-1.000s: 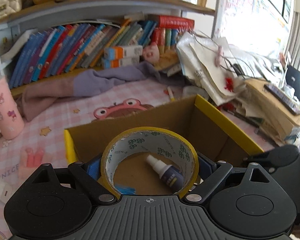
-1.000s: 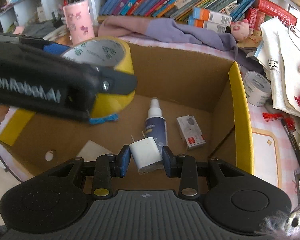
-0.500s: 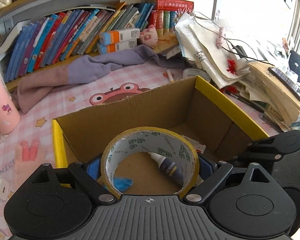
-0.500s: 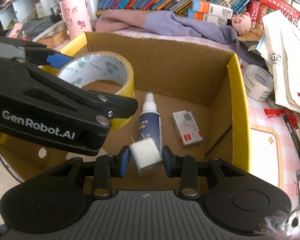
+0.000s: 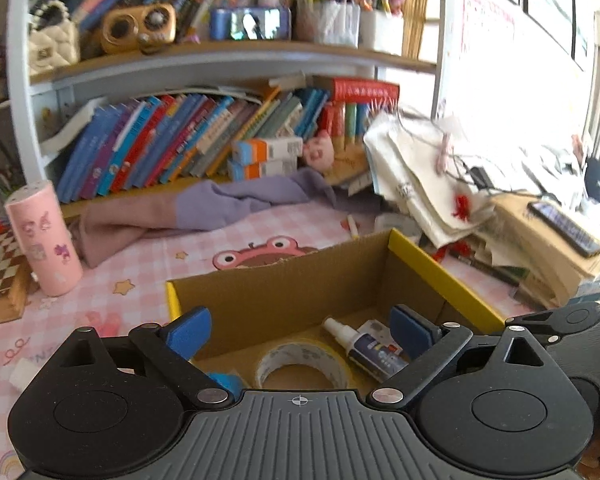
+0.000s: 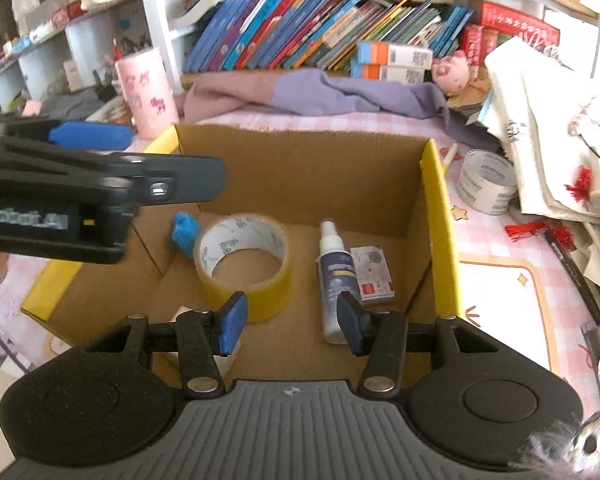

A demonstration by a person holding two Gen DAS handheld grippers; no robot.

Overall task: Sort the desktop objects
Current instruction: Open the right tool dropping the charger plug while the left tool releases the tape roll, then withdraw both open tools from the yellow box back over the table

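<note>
Left tongs [image 5: 300, 330] wide, opening, nothing between; right tongs [image 6: 292, 322] opening, empty; yellow tape roll [image 6: 244, 268] flat on cardboard box [image 6: 300, 168] floor, spray bottle [image 6: 334, 276] beside it, near right wall

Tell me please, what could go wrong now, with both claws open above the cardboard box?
1. The left claw and right claw, both opening and empty, hang close together over the box; they might bump when leaving.
2. The yellow tape roll lies close under the right claw's fingers, which might catch it.
3. The white tape roll outside sits against a leaning paper pile; taking it may disturb the pile.
</note>
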